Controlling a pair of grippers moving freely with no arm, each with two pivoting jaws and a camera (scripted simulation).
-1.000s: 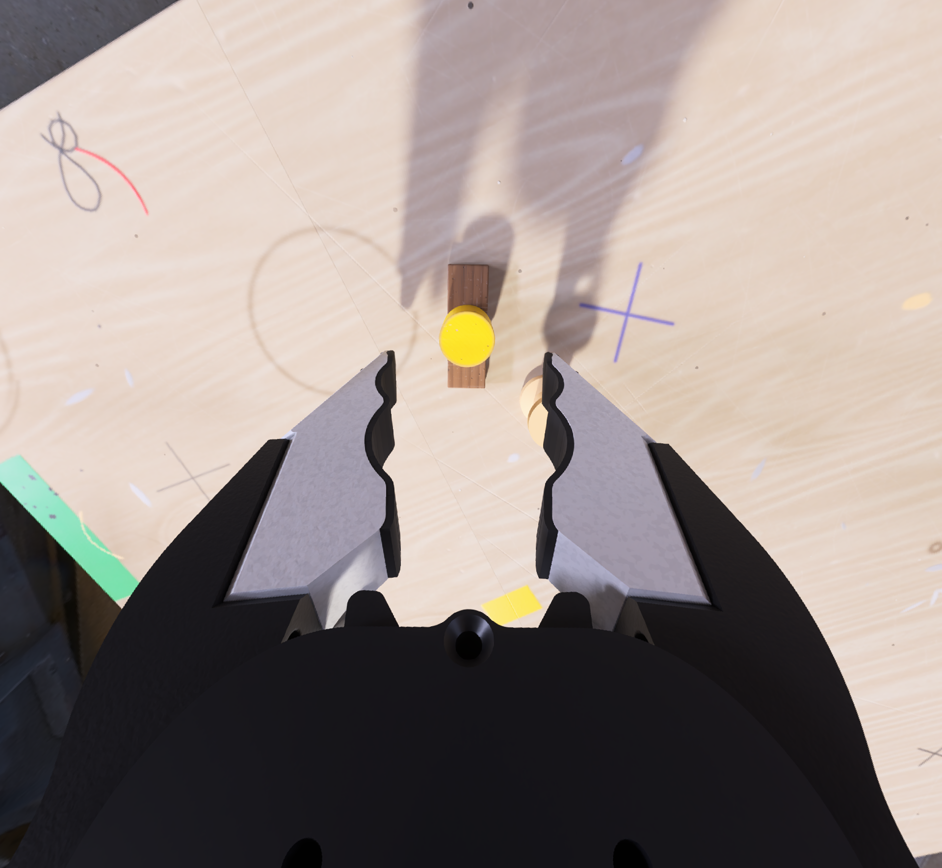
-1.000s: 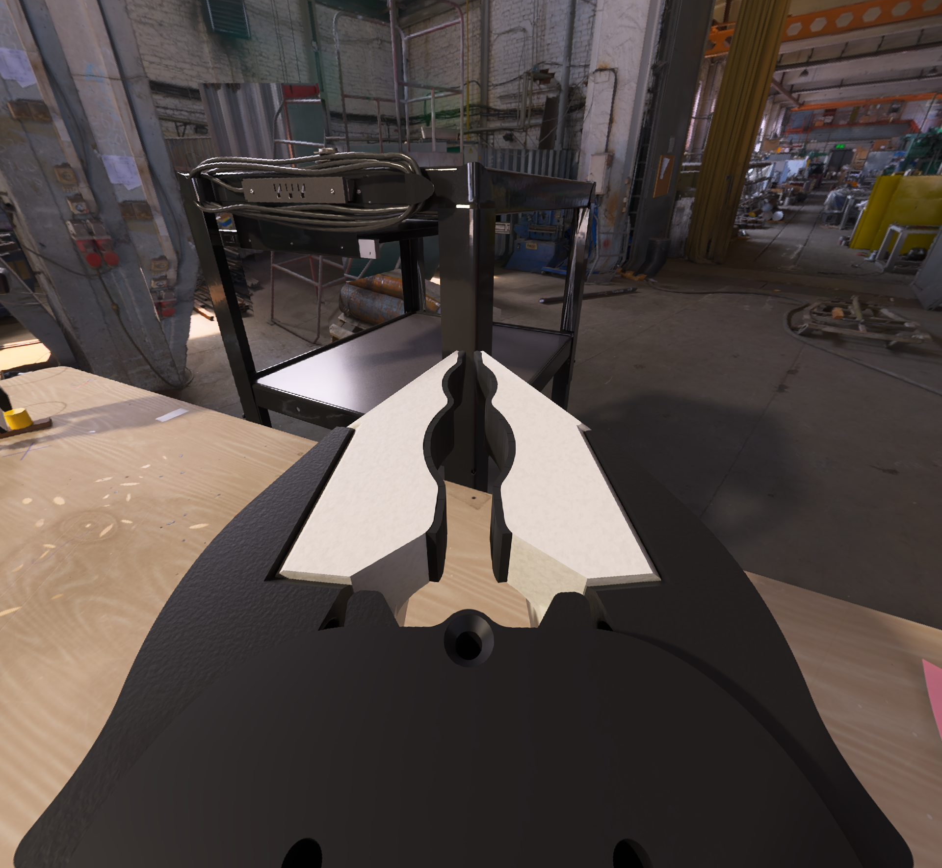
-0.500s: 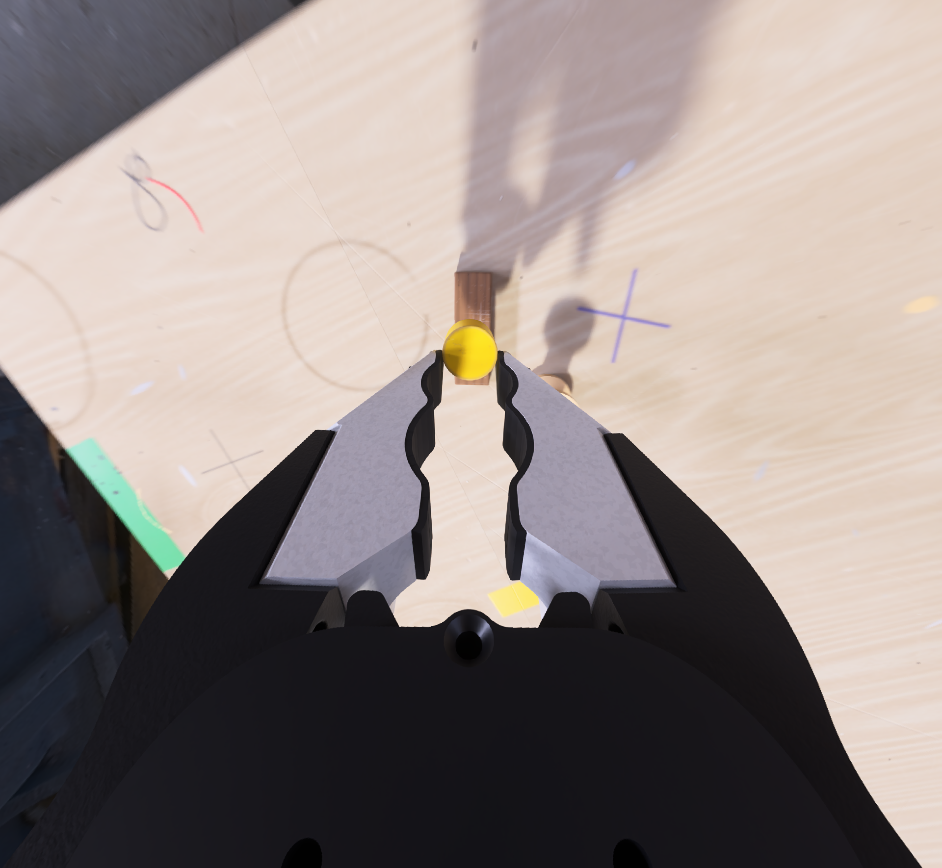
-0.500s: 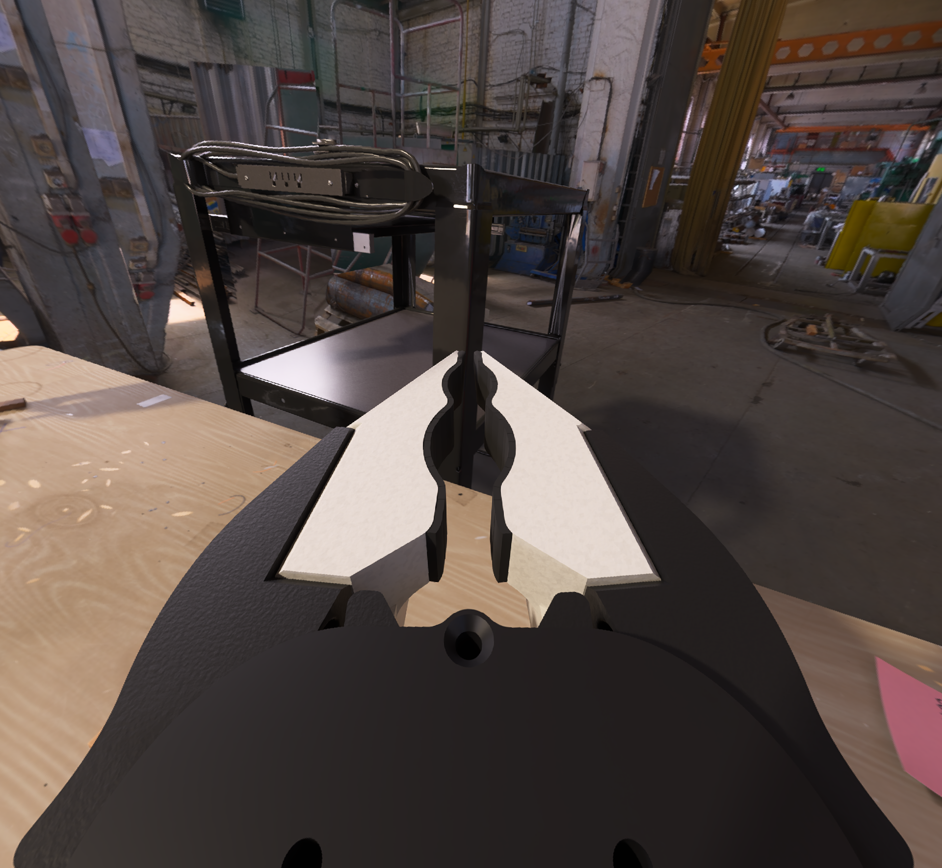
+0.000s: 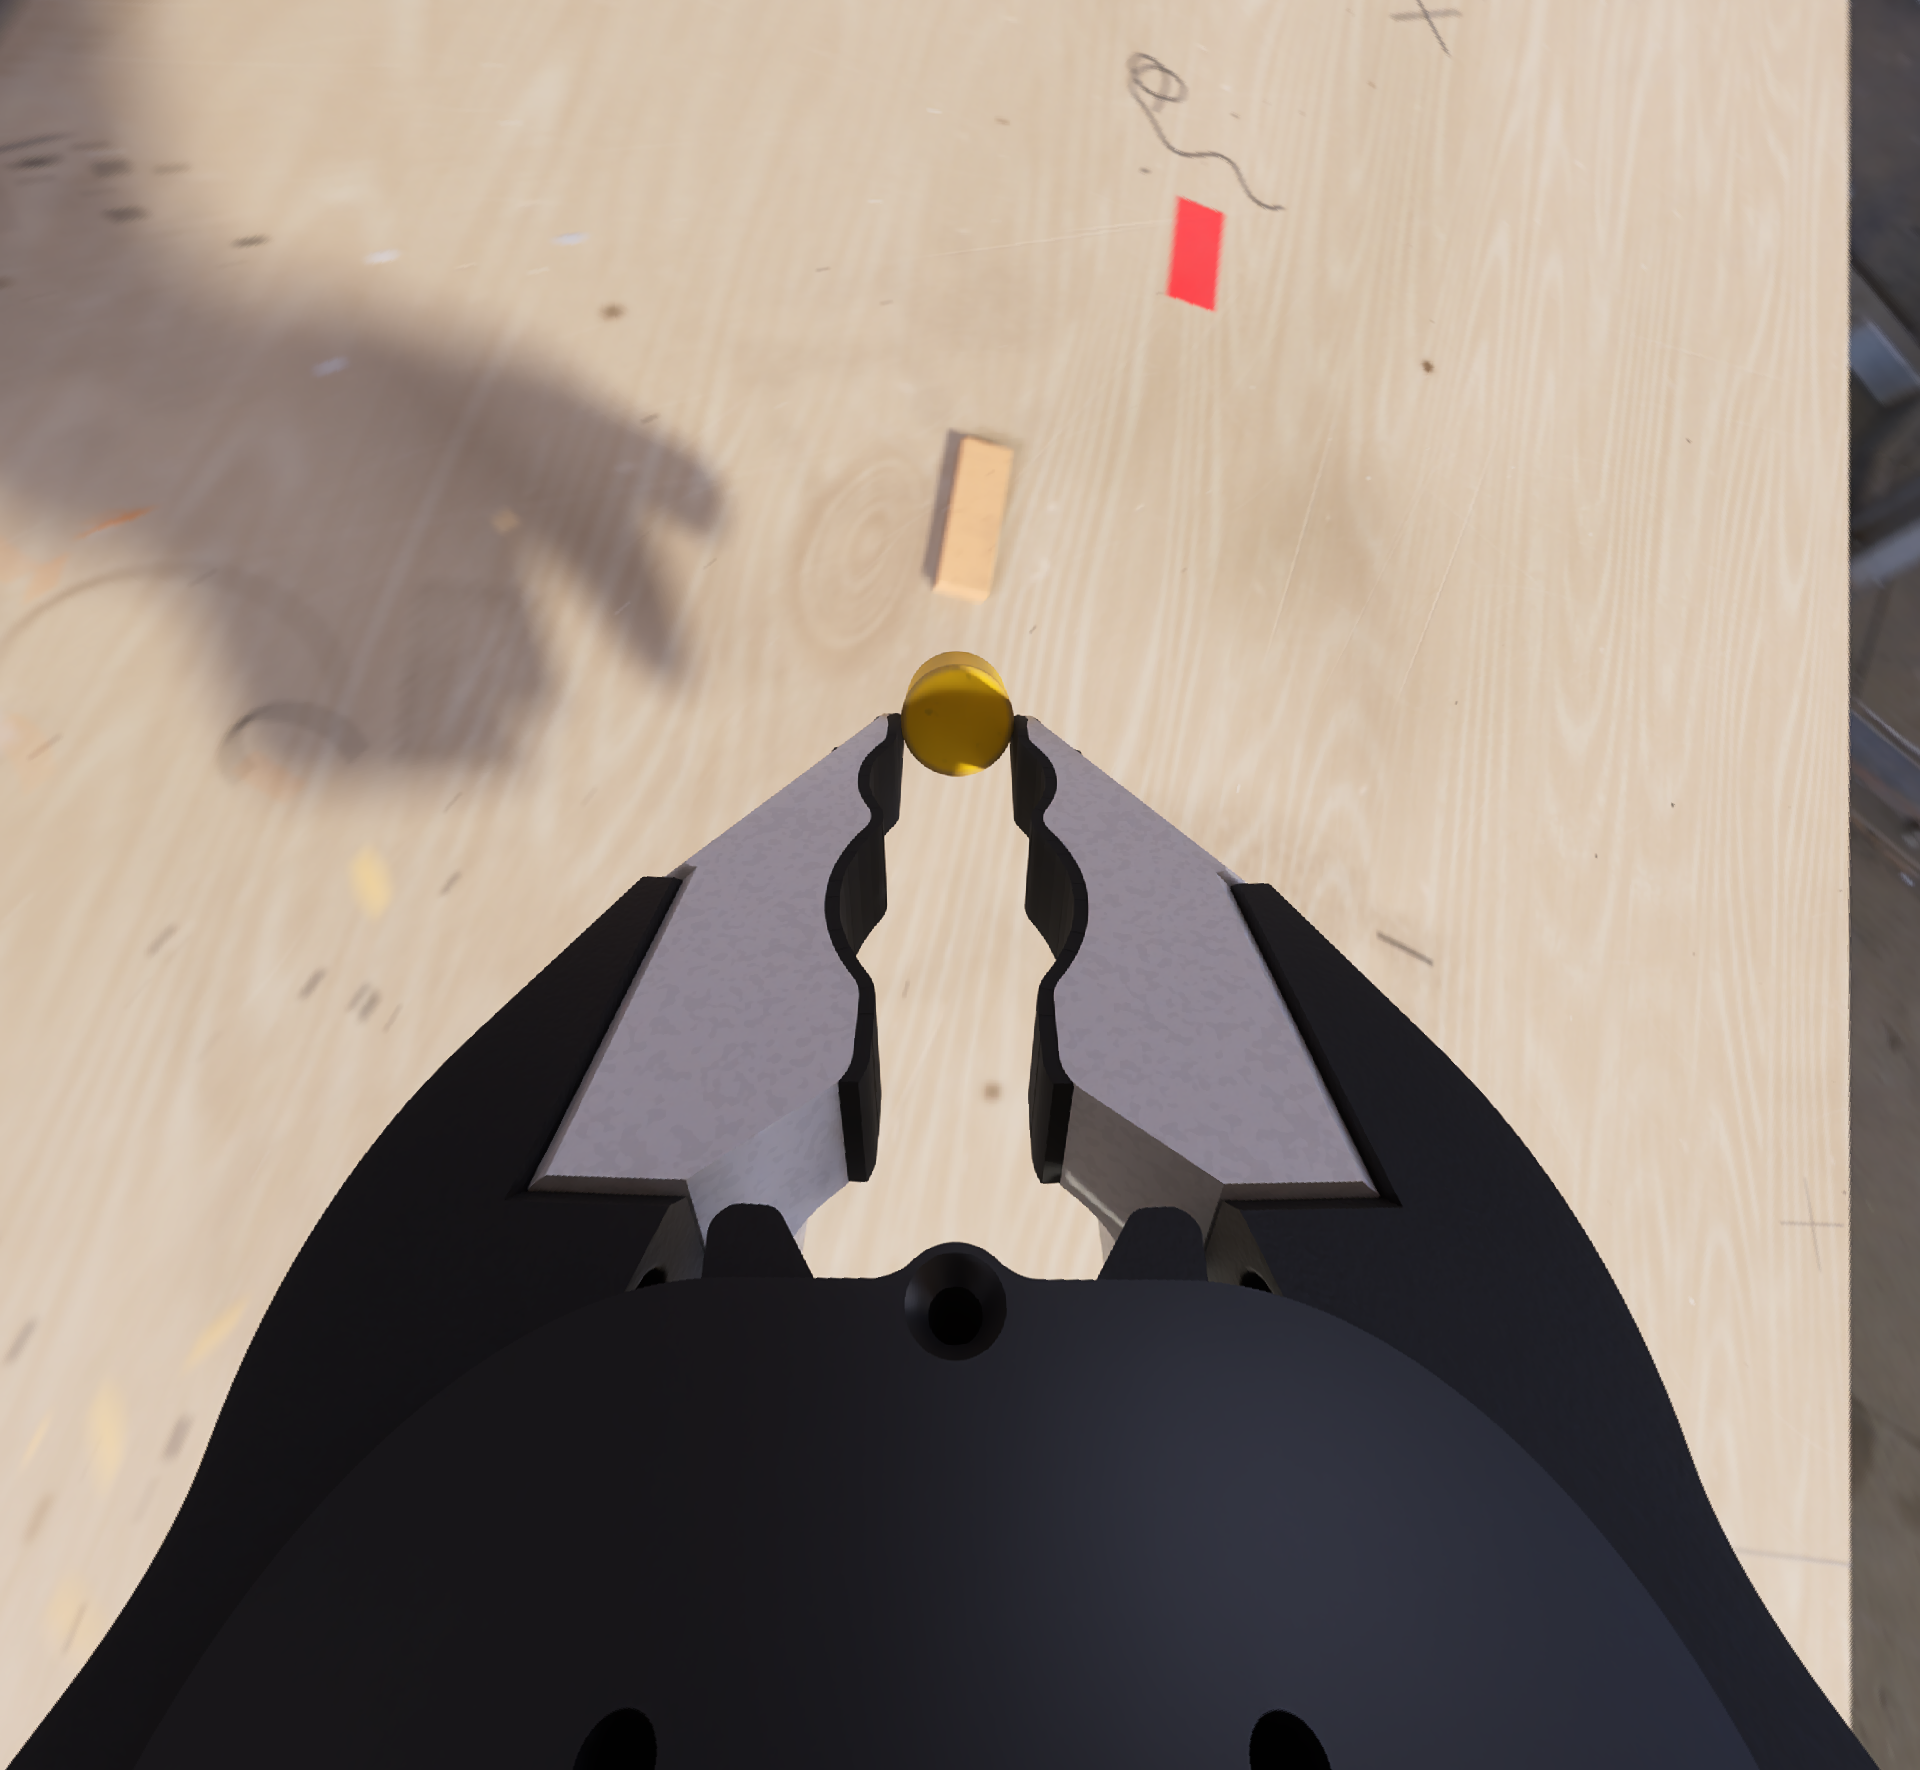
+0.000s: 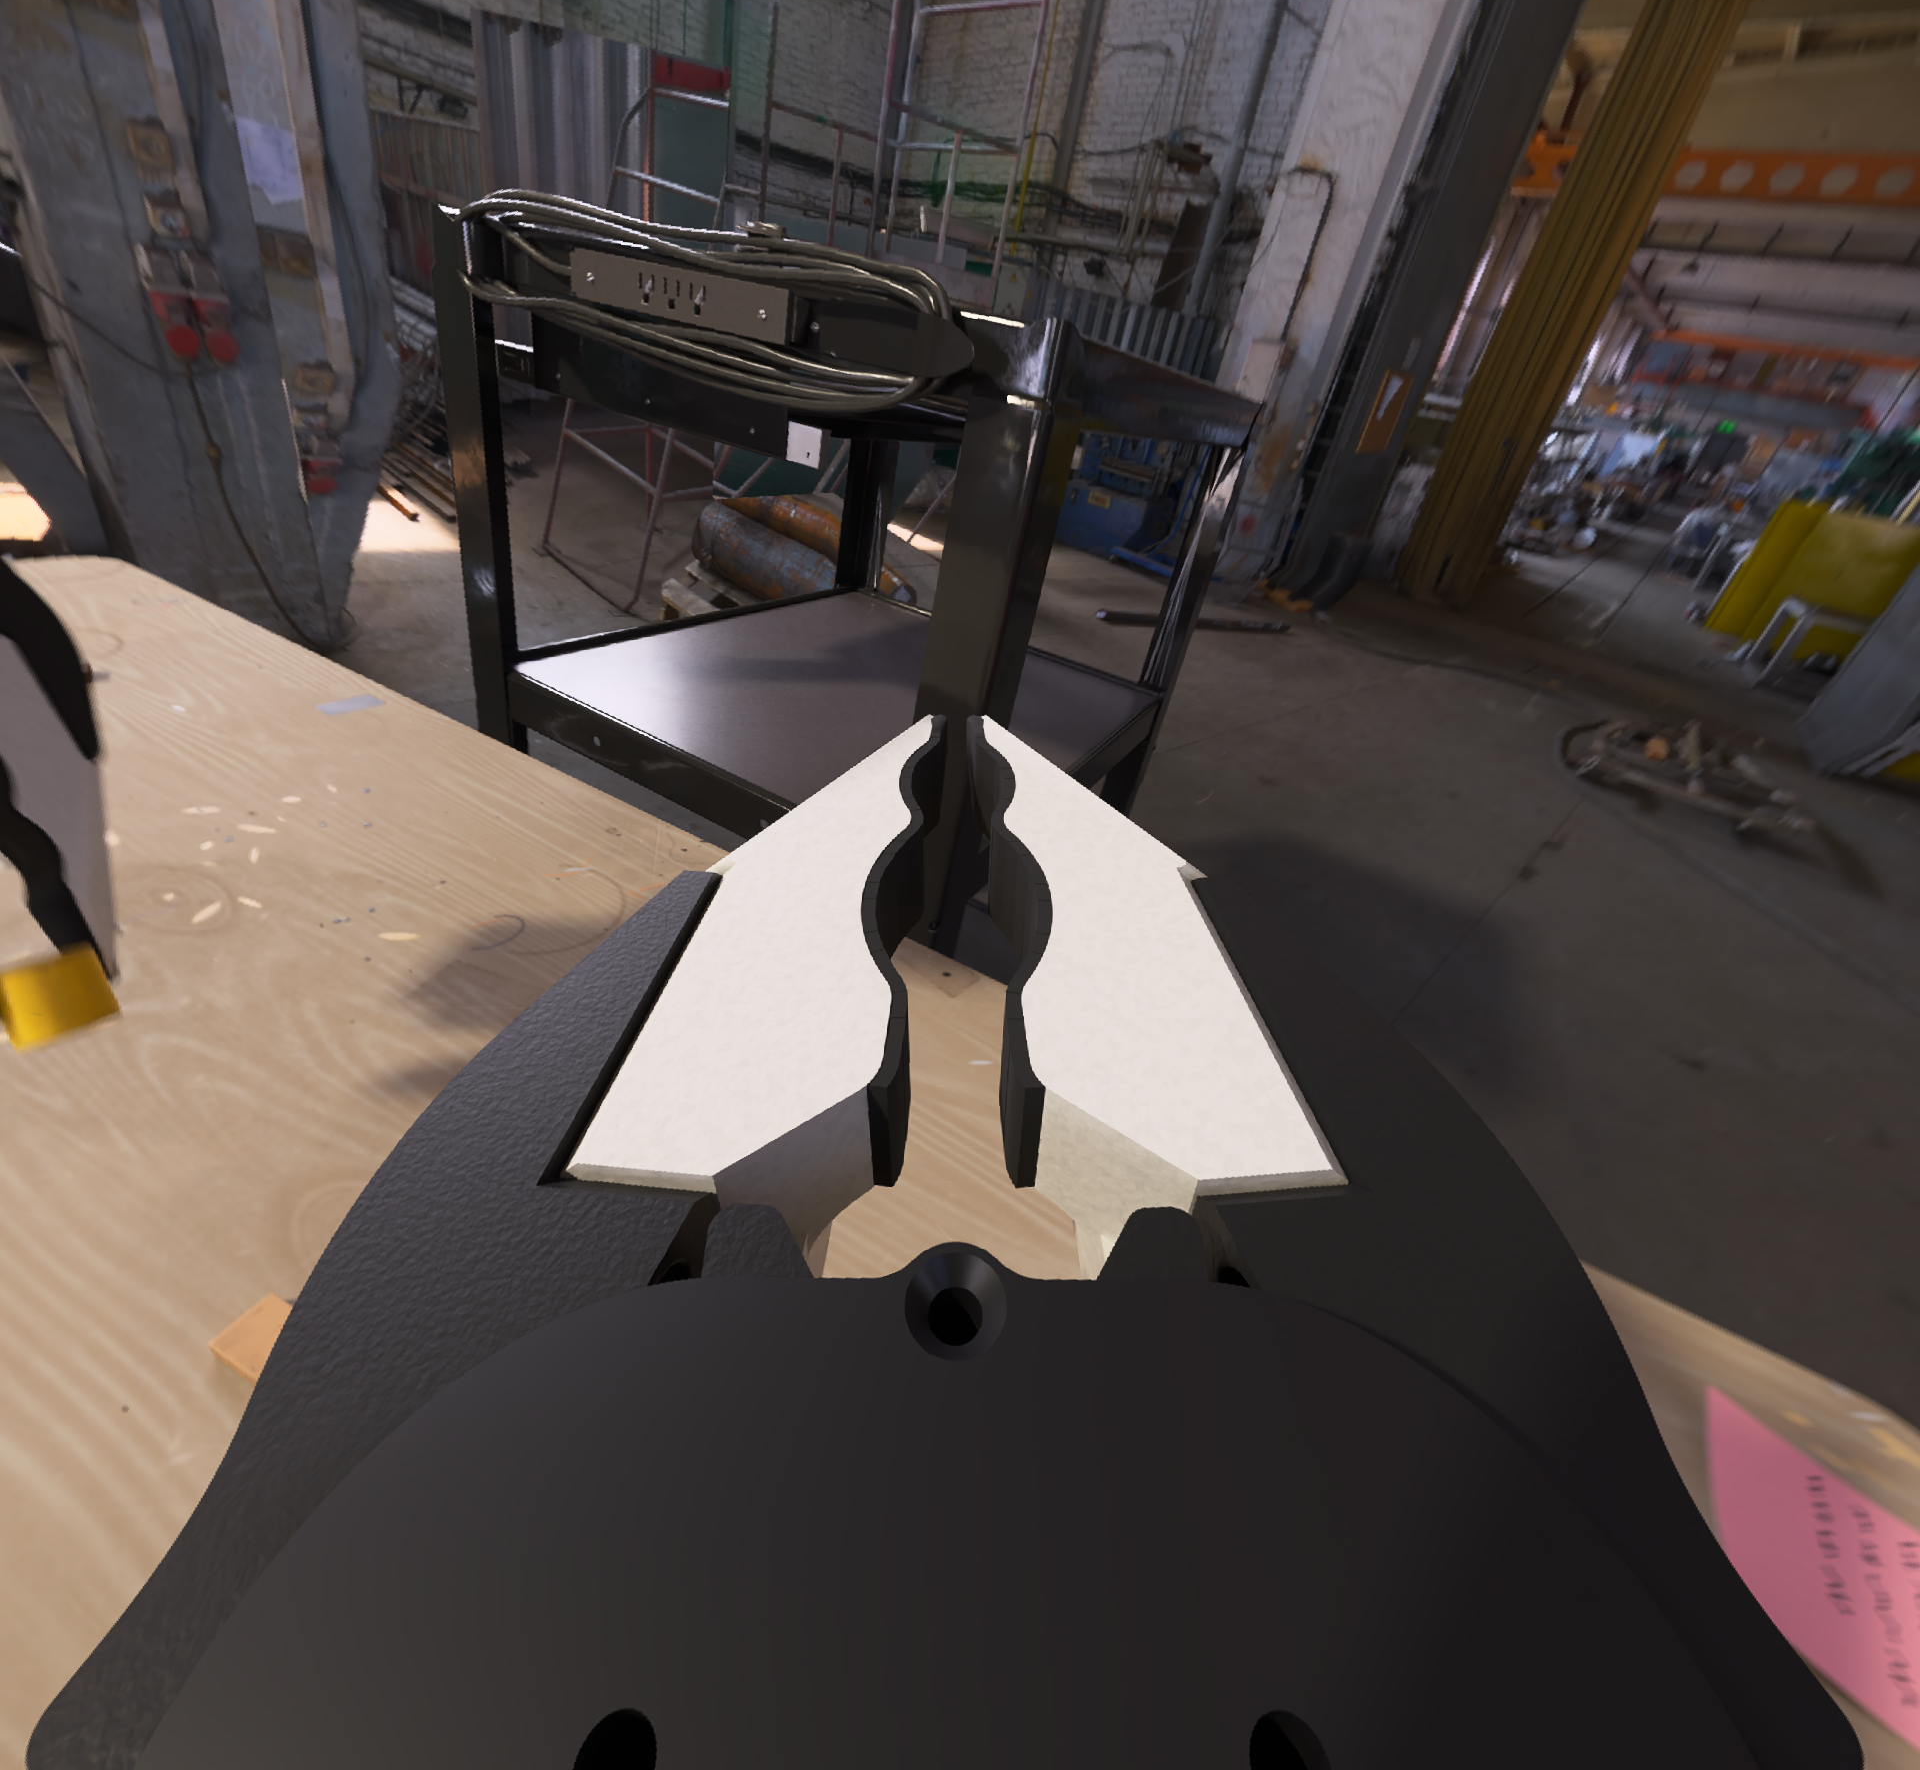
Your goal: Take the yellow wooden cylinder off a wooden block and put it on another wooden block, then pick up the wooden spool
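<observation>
Now the cylinder (image 5: 956, 715) is clamped at the left gripper's (image 5: 956, 733) tips, above the table (image 5: 1455, 577), short of the pale block (image 5: 972, 515).

I see a pale wooden bench (image 5: 1455, 681) with wavy grain, matt and scuffed. The yellow wooden cylinder (image 5: 956, 714) looks smooth and painted. The light wooden block (image 5: 974, 515) is bare and matt. My right gripper (image 6: 957, 733) has a rough black shell. The black metal cart (image 6: 997, 432) is shiny.
</observation>
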